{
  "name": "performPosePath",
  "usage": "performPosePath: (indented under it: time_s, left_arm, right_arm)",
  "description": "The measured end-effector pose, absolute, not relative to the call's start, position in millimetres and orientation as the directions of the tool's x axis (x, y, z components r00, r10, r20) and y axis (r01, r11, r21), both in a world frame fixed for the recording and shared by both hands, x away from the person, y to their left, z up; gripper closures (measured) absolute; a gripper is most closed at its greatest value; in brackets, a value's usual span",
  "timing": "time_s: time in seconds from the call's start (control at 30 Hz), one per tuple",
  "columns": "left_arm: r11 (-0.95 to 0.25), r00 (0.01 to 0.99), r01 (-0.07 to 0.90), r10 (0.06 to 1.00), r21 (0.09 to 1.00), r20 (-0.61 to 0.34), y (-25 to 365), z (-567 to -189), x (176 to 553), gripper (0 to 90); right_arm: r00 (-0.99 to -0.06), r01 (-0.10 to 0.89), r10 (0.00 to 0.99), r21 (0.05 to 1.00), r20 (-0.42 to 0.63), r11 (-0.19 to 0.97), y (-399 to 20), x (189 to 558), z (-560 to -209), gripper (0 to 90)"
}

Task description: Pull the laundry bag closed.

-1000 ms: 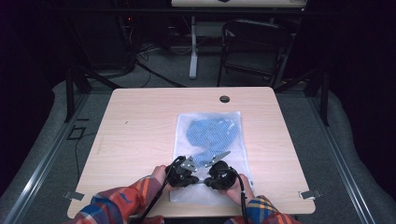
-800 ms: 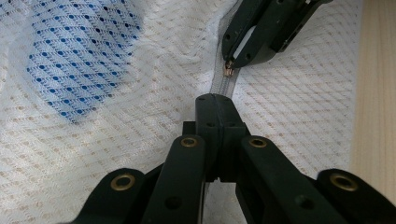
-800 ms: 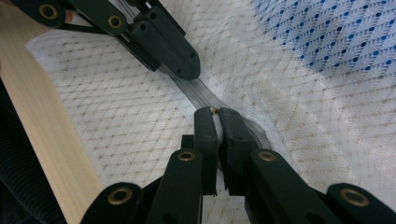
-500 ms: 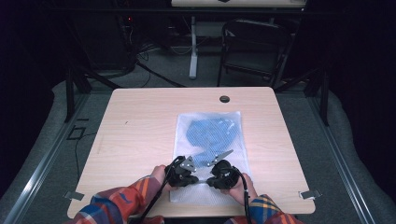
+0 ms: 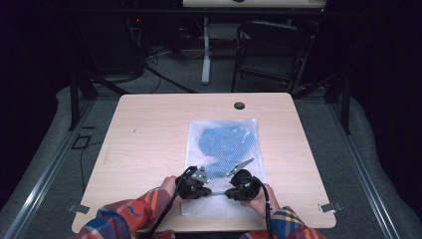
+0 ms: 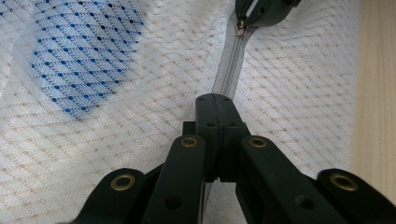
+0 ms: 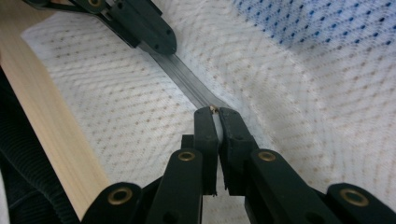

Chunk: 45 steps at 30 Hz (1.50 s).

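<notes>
Mesh bag (image 5: 221,164), white, lying flat on the table (image 5: 149,149), lengthwise away from the person, slightly right of the table's middle. A blue item (image 5: 224,144) shows through the mesh in the far half of the bag. A grey zipper (image 6: 229,70) runs across the near end of the bag.

Left gripper (image 5: 195,185) rests on the near end of the bag; its fingers (image 6: 215,121) are closed together on the zipper tape, as seen in the left gripper view, with mesh to either side.

Right gripper (image 5: 238,188) rests just beside it on the same zipper line. In the right gripper view its fingers (image 7: 219,126) are pressed shut on the zipper pull (image 7: 213,109), a small brass-coloured piece at their tips. The zipper band stretches from these tips to the left gripper at upper left of that view.

Both hands hold the grippers from the near table edge; plaid sleeves (image 5: 129,219) enter at the bottom of the high view. A dark round grommet (image 5: 239,105) sits near the far table edge.
</notes>
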<state>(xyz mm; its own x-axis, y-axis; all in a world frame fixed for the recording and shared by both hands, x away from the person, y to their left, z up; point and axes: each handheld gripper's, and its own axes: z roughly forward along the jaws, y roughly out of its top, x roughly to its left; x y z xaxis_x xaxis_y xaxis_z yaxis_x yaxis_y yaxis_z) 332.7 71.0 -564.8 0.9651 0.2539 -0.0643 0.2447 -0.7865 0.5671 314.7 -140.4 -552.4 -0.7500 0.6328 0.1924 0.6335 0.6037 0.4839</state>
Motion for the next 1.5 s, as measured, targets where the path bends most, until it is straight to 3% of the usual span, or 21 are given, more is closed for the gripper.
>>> performPosePath:
  time_s: [1.33,1.5]
  left_arm:
    - [-0.789,0.966,0.232,0.256,0.569,-0.038,71.4,-565.8,332.1,90.0]
    - [-0.753,0.967,0.227,0.251,0.618,-0.049,68.6,-562.1,332.1,90.0]
  right_arm:
    - [-0.738,0.651,0.653,0.435,0.170,0.623,-168.4,315.6,-550.6,86.9]
    - [-0.735,0.651,0.658,0.443,0.164,0.617,-165.9,315.7,-551.1,86.9]
